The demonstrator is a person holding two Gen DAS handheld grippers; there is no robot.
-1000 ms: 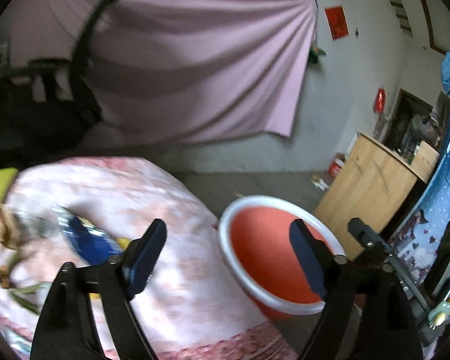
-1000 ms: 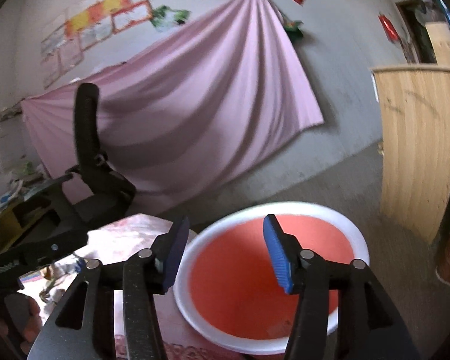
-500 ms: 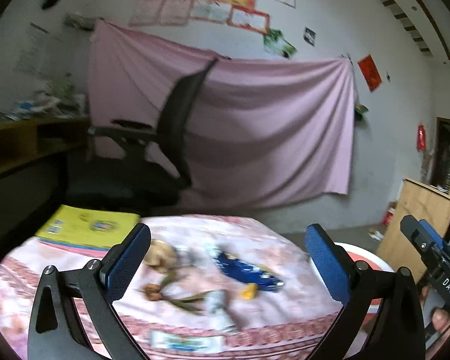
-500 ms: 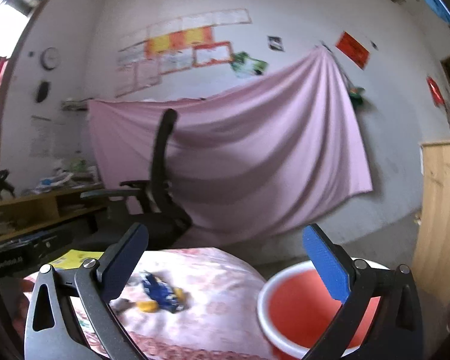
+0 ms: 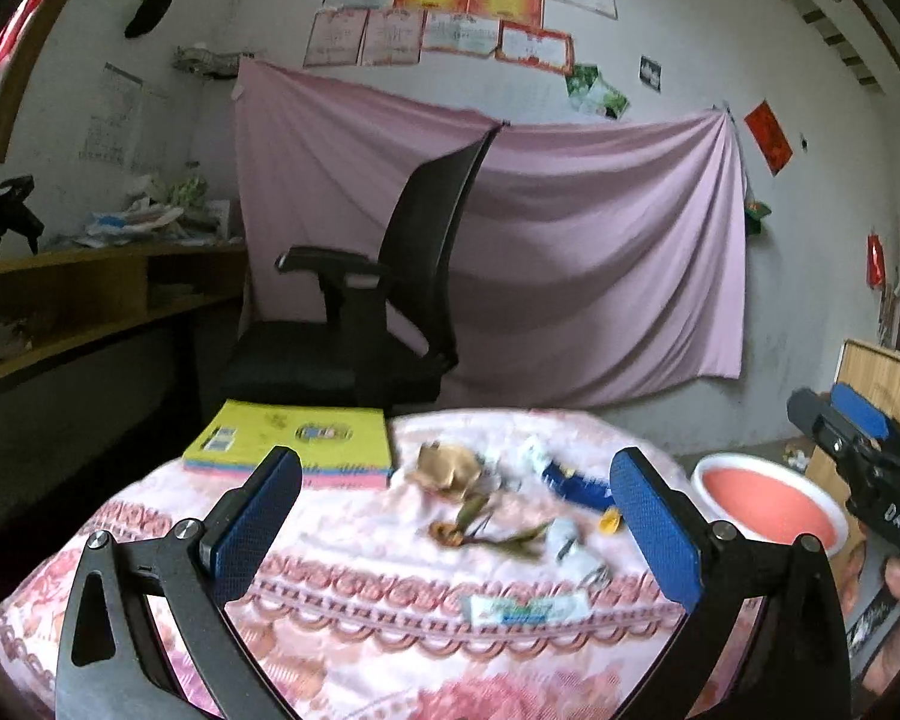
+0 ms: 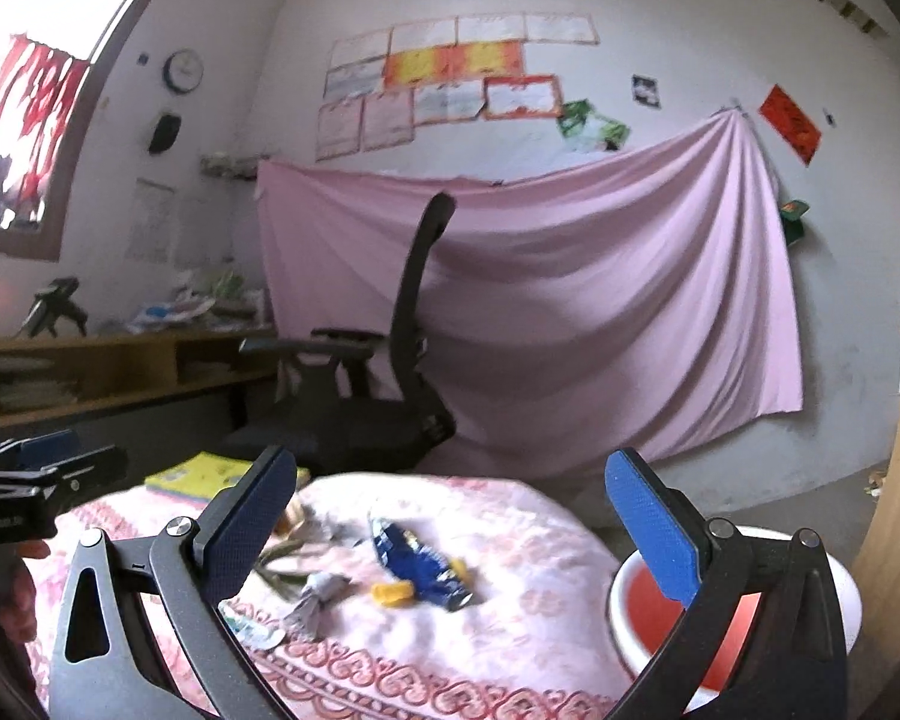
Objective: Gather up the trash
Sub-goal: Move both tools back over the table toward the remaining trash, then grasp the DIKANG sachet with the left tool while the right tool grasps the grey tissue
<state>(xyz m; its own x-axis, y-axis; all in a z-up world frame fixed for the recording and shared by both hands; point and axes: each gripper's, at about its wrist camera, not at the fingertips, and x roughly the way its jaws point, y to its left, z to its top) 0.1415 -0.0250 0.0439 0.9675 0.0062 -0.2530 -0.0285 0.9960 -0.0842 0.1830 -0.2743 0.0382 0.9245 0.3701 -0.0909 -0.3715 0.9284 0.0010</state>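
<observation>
- Left wrist view: we see the left gripper (image 5: 456,516) released, jaws having just opened wide, nothing between the pads; it hangs above the near edge of the table (image 5: 390,660).
- Trash lies mid-table: brown wad (image 5: 447,468), stems (image 5: 486,531), blue wrapper (image 5: 573,483), yellow bit (image 5: 611,521), white wrapper (image 5: 525,608) at the near hem.
- Book (image 5: 297,441) sits at the far left edge, apart from the trash.
- Basin (image 5: 768,504) stands just off the table's right edge.
- Right wrist view: right gripper (image 6: 450,528) likewise released, just spread, holding nothing; blue wrapper (image 6: 420,564) lies between and beyond its fingers.
- Chair (image 6: 384,372) stands behind the table; bare cloth separates trash from the right edge.
</observation>
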